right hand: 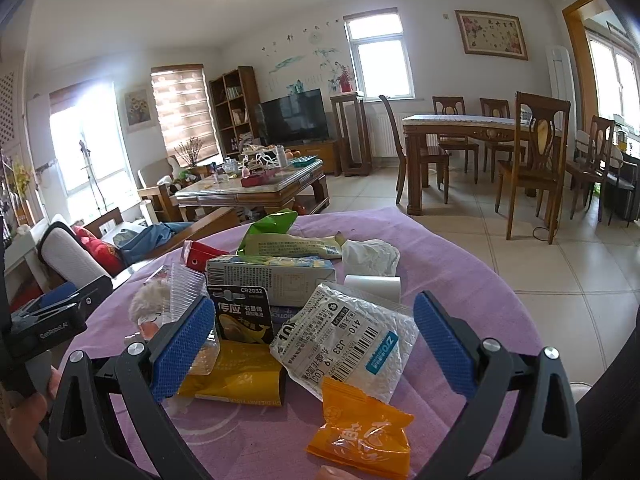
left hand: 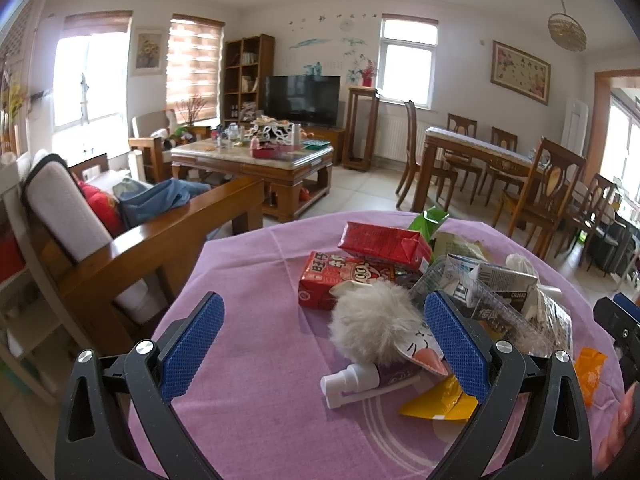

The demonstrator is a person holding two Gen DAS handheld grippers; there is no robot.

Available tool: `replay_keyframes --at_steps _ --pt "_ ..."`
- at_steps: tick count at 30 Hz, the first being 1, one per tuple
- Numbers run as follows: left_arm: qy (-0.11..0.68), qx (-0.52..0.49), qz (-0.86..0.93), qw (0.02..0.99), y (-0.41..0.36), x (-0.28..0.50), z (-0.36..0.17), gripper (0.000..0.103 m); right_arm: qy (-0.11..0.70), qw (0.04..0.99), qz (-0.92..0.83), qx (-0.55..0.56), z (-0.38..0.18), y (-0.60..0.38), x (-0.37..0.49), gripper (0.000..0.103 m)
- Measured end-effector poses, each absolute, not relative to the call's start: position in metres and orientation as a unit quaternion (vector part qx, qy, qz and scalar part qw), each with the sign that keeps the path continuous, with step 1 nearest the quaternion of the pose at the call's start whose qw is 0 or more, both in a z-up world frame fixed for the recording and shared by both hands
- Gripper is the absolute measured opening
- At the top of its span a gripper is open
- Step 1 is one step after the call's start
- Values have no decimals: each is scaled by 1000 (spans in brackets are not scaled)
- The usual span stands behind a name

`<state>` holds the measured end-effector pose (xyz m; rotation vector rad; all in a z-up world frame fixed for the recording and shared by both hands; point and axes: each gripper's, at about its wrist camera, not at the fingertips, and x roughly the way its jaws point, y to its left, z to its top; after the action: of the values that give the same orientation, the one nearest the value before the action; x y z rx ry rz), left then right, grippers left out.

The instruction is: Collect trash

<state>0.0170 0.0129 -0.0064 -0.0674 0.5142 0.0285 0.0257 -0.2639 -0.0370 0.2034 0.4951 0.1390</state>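
Both grippers hovered low over the pink-clothed round table [left hand: 248, 280], jaws spread wide and holding nothing. The left gripper [left hand: 324, 346] framed a fluffy white pompom [left hand: 372, 320]; the right gripper [right hand: 314, 342] straddled a white barcoded plastic pouch [right hand: 348, 344] within the trash heap.

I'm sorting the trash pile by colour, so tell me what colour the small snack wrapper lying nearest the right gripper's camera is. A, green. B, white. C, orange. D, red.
C: the snack wrapper in the right wrist view is orange, lying on the purple tablecloth just below the open right gripper.
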Motion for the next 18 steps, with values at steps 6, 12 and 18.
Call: replay_keyframes --at_steps 6,12,18 --pt "252 -33 13 967 13 17 -6 99 245 962 69 101 -37 -264 26 98" --pt "252 -34 13 967 13 17 -7 99 245 962 69 101 -37 -264 25 98" --pt "252 -35 13 967 13 16 -7 99 245 962 68 102 -37 -263 24 98"
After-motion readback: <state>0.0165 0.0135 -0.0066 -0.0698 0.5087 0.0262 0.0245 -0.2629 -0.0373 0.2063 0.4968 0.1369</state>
